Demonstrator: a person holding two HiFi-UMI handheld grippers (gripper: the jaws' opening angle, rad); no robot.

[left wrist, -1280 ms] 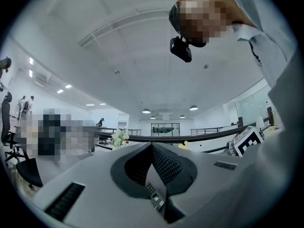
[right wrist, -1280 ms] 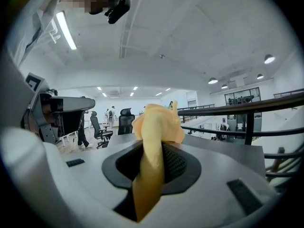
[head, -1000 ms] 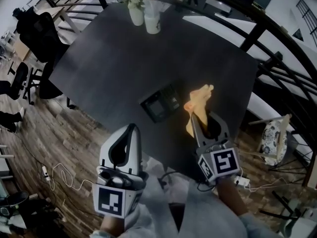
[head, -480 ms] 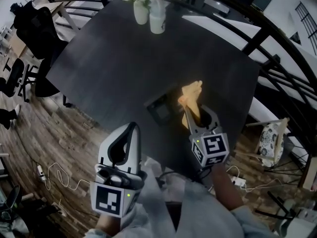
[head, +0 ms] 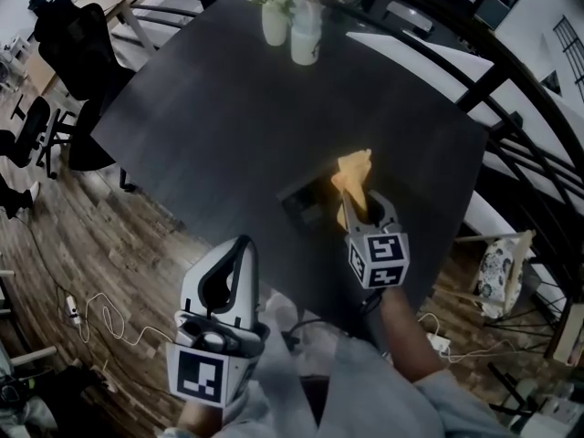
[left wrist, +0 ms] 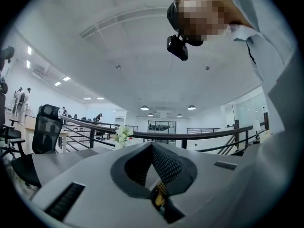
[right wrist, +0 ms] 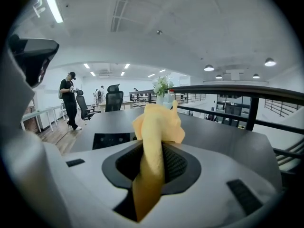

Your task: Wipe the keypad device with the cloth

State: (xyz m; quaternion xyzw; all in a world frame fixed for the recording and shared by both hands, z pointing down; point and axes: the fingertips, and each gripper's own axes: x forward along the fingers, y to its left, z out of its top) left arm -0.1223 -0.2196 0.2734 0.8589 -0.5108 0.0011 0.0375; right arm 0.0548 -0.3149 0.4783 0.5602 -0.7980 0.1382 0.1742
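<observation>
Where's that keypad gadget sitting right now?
In the head view, the keypad device lies on the dark table near its close edge, just left of the yellow cloth clamped in the right gripper.

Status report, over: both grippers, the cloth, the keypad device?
Left gripper shut, empty, off the table. Right gripper shut on cloth, at right edge of keypad device; contact unclear. Vases at far edge, not in the way.
</observation>
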